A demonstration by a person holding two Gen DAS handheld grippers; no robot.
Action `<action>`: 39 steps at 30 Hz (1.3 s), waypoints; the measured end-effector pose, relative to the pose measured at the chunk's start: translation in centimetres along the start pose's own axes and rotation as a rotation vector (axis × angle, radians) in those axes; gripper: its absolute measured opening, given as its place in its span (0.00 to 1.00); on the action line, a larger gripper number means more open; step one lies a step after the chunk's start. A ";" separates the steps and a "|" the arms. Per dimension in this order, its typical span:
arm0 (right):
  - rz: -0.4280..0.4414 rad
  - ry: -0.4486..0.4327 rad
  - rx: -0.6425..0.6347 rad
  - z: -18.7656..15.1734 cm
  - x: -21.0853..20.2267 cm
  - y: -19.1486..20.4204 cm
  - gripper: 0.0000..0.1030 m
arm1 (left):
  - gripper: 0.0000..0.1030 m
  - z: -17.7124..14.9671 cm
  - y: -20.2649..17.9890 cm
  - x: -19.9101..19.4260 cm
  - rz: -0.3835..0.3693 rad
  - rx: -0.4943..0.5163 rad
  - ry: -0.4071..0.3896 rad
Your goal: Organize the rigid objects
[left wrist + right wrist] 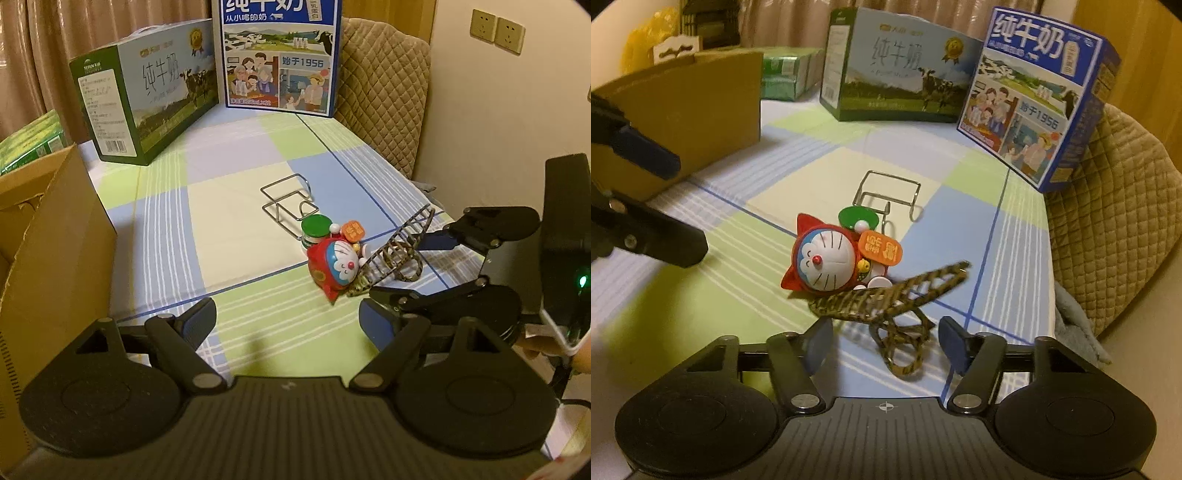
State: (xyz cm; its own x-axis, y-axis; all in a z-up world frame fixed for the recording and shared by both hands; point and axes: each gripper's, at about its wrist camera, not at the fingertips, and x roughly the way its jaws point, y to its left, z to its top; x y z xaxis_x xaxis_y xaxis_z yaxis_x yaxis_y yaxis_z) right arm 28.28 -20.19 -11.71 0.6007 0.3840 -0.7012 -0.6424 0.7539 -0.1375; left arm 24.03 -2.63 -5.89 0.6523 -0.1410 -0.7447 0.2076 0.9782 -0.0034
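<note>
Right gripper (884,343) sits nearest in its own view, fingers either side of the ring end of a leopard-print hair claw (886,306). Jaws abt half-way apart; pads don't look to press the claw yet, gap shows both sides, so not a grip. The claw lies tilted on the bench (775,177), its toothed end raised and leaning against a Doraemon figure (827,258) in red w/ an orange sign. Behind the figure stands a small green-lidded bottle (857,217), touching or just beside it, and beyond that a wire rack (886,199).

Left gripper (288,321) hangs wide, nothing btwn its fingers, over bare cloth short of the cluster. A cardboard box (55,236) w/ open flaps is at the left edge, prob the drop spot, tho I can't confirm what's in it. Two milk cartons stand at the back, well apart from the work.

Step in hand, as I judge: picking the claw as one item of the pile. Next move calls for closing on the ring end w/o twisting, then lifting straight so the teeth slide off the figure rather than tipping it into the bottle. Lifting at an angle could drag the figure along.
</note>
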 end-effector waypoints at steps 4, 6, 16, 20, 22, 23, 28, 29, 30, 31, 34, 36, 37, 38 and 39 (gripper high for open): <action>-0.039 -0.017 -0.023 -0.1 0.2 0.3 0.35 | 0.79 0.0 0.2 0.6 -0.003 -0.009 0.009; -0.057 -0.020 -0.032 -0.1 0.1 0.5 0.33 | 0.79 -0.1 0.0 0.7 -0.005 -0.009 0.012; -0.130 -0.019 0.079 -1.1 -2.8 0.1 0.28 | 0.78 0.0 -0.3 1.6 -0.021 -0.032 0.029; -0.157 -0.010 0.179 -1.7 -4.1 -0.2 0.27 | 0.71 0.3 -0.5 2.6 -0.023 -0.054 0.028; -0.174 -0.014 0.214 -1.9 -4.6 -0.4 0.27 | 0.71 0.6 -0.6 3.1 -0.028 -0.059 0.020; -0.185 -0.016 0.232 -2.0 -4.8 -0.6 0.27 | 0.71 0.7 -0.7 3.3 -0.029 -0.055 0.016; -0.214 -0.024 0.326 -2.1 -5.6 -1.7 0.27 | 0.68 1.1 -0.7 5.3 -0.072 -0.062 0.000; -0.218 -0.026 0.339 -2.1 -5.8 -1.9 0.27 | 0.65 1.1 -0.7 5.8 -0.085 -0.069 -0.002; -0.220 -0.030 0.352 -2.2 -5.9 -2.0 0.27 | 0.64 1.2 -0.7 6.3 -0.094 -0.074 -0.003; -0.223 -0.034 0.363 -2.2 -6.0 -2.1 0.27 | 0.60 1.3 -0.7 6.7 -0.102 -0.079 -0.003; -0.234 -0.042 0.389 -2.3 -6.2 -2.3 0.27 | 0.52 1.4 -0.7 7.4 -0.117 -0.085 -0.015; -0.230 -0.040 0.404 -2.4 -6.2 -2.4 0.27 | 0.49 1.6 -0.9 7.8 -0.129 -0.082 -0.016; -0.227 -0.039 0.410 -2.4 -6.2 -2.4 0.27 | 0.46 1.6 -1.1 8.0 -0.134 -0.080 -0.014; -0.224 -0.036 0.415 -2.5 -6.2 -2.4 0.27 | 0.42 1.6 -1.2 8.1 -0.138 -0.077 -0.014; -0.220 -0.033 0.419 -2.5 -6.1 -2.4 0.27 | 0.41 1.6 -1.3 8.2 -0.141 -0.073 -0.013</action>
State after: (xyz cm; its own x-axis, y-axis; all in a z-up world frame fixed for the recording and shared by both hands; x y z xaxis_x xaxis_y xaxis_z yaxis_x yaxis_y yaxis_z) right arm 24.98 -25.73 -8.88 0.7203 0.2030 -0.6633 -0.2551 0.9667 0.0190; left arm 30.30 -5.31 -10.91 0.6303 -0.2788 -0.7246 0.2446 0.9571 -0.1556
